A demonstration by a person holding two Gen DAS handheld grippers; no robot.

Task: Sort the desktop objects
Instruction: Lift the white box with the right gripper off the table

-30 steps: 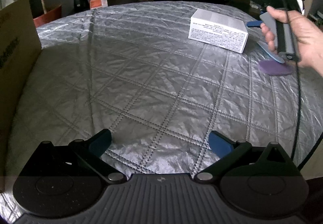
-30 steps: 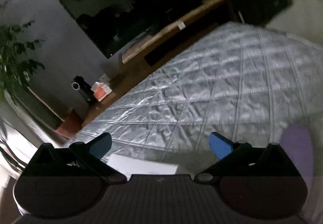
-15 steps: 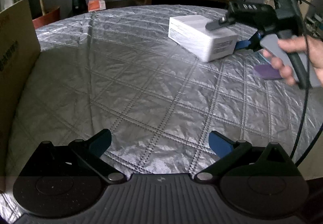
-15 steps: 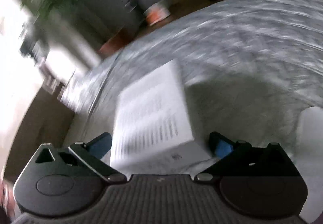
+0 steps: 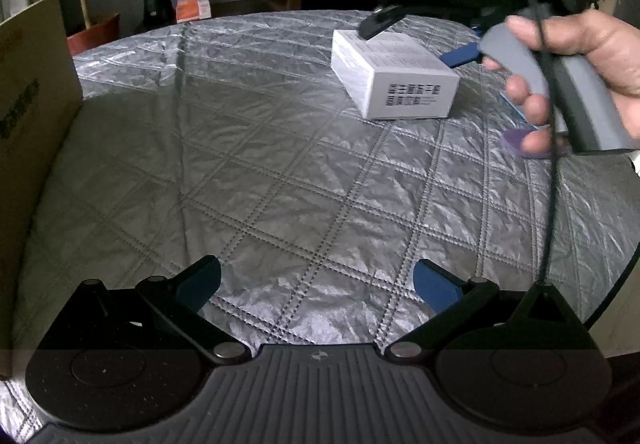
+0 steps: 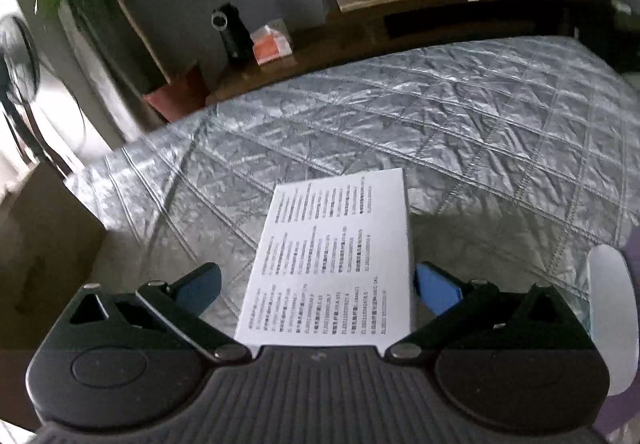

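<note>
A white box point(image 5: 394, 78) with printed text lies on the silver quilted table point(image 5: 280, 172). A person's hand point(image 5: 580, 44) holds my right gripper point(image 5: 406, 48) over it. In the right wrist view the white box point(image 6: 332, 260) lies lengthwise between the fingers of my right gripper point(image 6: 316, 284), which is open; the right blue pad point(image 6: 434, 290) is close to the box's edge and the left pad stands apart. My left gripper point(image 5: 316, 284) hovers open above the near part of the table with nothing in it.
A cardboard box point(image 5: 32, 116) stands at the table's left edge. To the right of the white box, a white mouse point(image 6: 612, 320) rests on a purple mat point(image 5: 520, 146). A TV stand, a plant pot and an orange box sit beyond the table.
My right gripper has swung from facing the room down around the white box. The box has turned, so that its short end now faces the left gripper. The left gripper has hardly moved.
</note>
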